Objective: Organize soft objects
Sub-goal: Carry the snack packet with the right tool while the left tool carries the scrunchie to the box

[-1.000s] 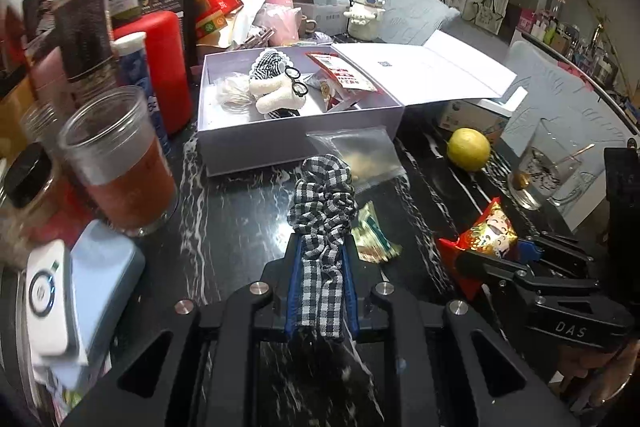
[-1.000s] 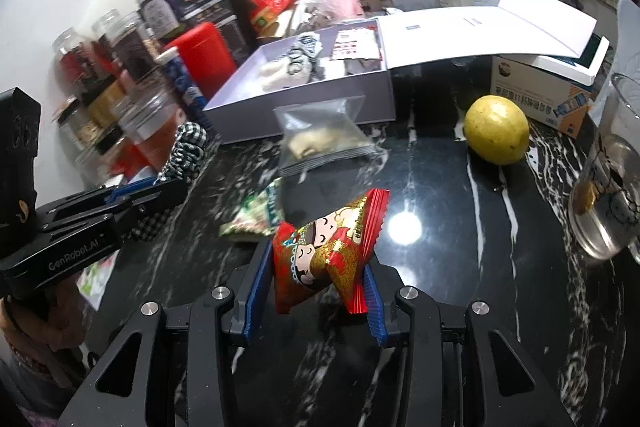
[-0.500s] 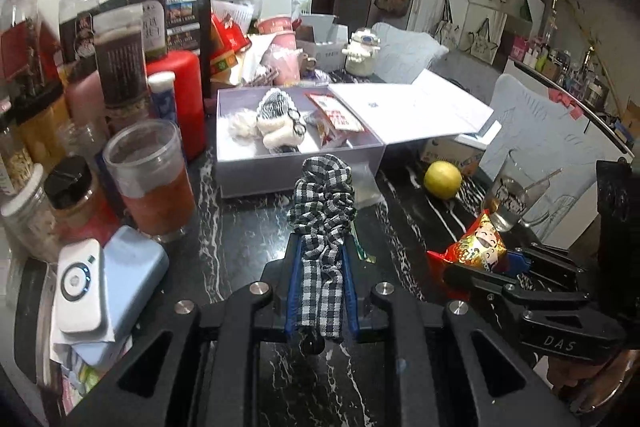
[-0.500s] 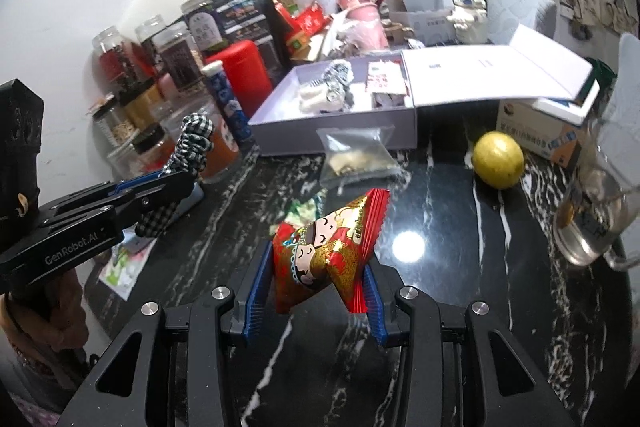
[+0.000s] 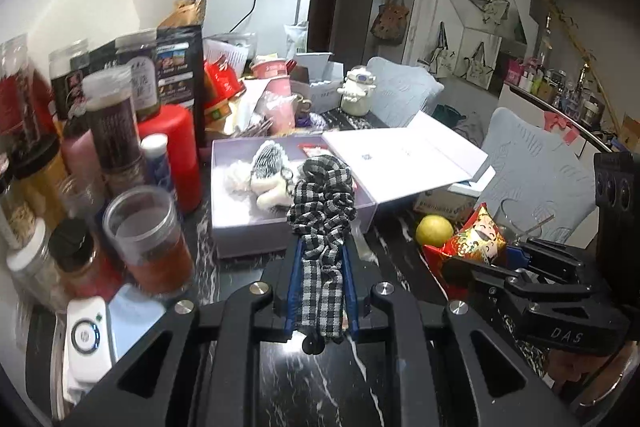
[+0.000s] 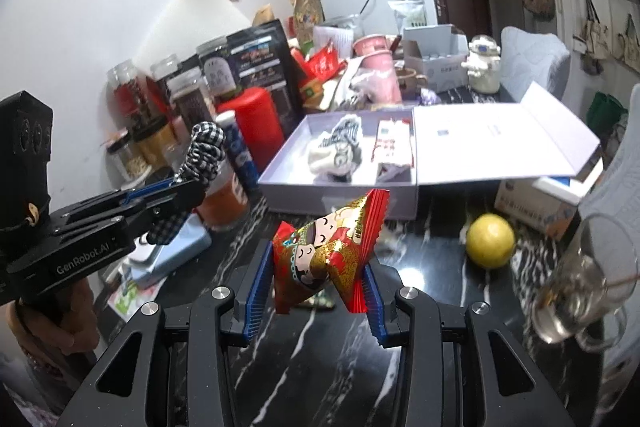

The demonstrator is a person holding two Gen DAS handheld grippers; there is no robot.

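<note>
The left claw [image 5: 320, 259] is clamped tight on a black-and-white checked scrunchie [image 5: 323, 203], whose bunched end stands up past the blue pads, held above the black marbled desk [image 5: 304, 379] in front of the open lilac box [image 5: 248, 235]. Its side, seen from the other camera, reads "GenRobot.AI". The right claw [image 6: 316, 283] pinches a red-and-gold snack packet [image 6: 328, 251] printed with a cartoon figure, also held clear of the desk; the claw body reads "DAS" from the left camera. Inside the box lie a fluffy striped plush [image 5: 268, 179] and a red-and-white sachet [image 6: 390, 143] whose print is too small to read. Beside the box sit a yellow lemon [image 6: 490, 241], a glass mug [image 6: 580, 291] and tall jars [image 5: 116, 119] with illegible labels.
</note>
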